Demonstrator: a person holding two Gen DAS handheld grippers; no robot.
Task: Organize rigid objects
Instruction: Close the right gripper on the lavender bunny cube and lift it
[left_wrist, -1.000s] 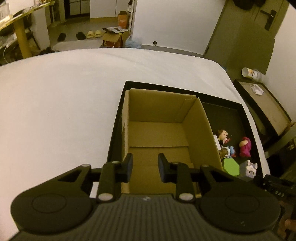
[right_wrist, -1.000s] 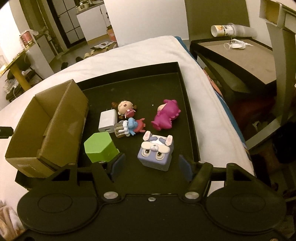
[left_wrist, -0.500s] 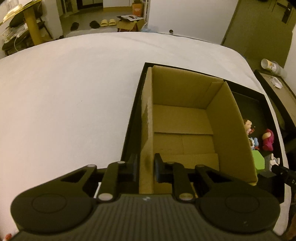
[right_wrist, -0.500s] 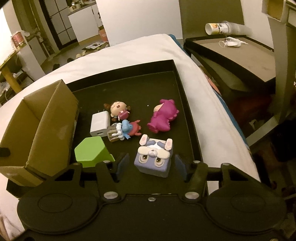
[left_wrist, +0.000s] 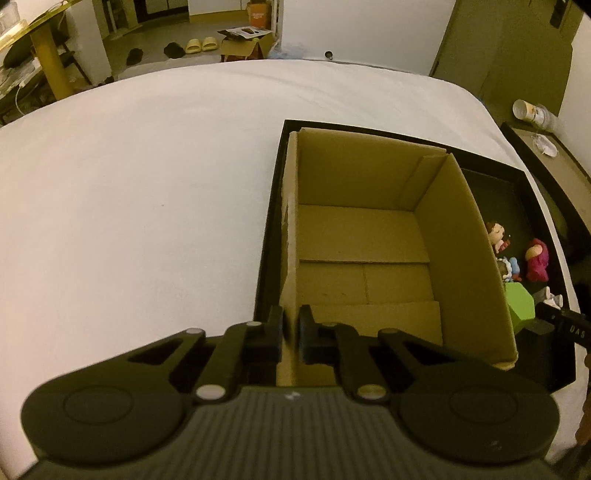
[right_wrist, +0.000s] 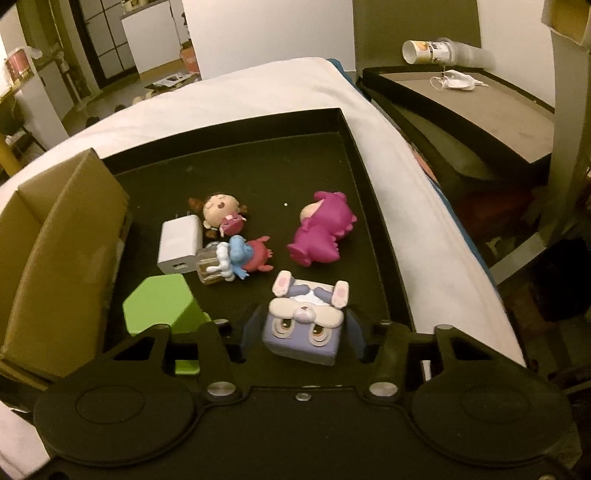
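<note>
1. Left wrist view: the left gripper (left_wrist: 291, 334) sits at lower centre, its jaws closed onto the near left wall of the open cardboard box (left_wrist: 369, 236), one pad outside and one inside.
2. The box stands in the left part of a black tray (left_wrist: 267, 258) on a white sheet (left_wrist: 129, 203); nothing lies on the box floor.
3. At the right edge, past the box wall, small toys peek out: a doll figure (left_wrist: 496, 234), a pink figure (left_wrist: 537, 258), a green block (left_wrist: 519, 306).
4. Right wrist view: the right gripper (right_wrist: 303, 328) is at lower centre with the purple bunny cube (right_wrist: 304, 325) between its fingers. The jaws have just been closing; the pads sit at the cube's sides, but whether they press on it I cannot tell.
5. The cube rests on the tray (right_wrist: 332, 155) floor, near its lower edge.
6. Above it lie the pink figure (right_wrist: 323, 232), the doll figure (right_wrist: 221, 212), a blue-and-red figure (right_wrist: 243, 258), and a white charger (right_wrist: 181, 243).
7. The green block (right_wrist: 159, 306) is at lower left, just beside the box (right_wrist: 62, 266).
</note>
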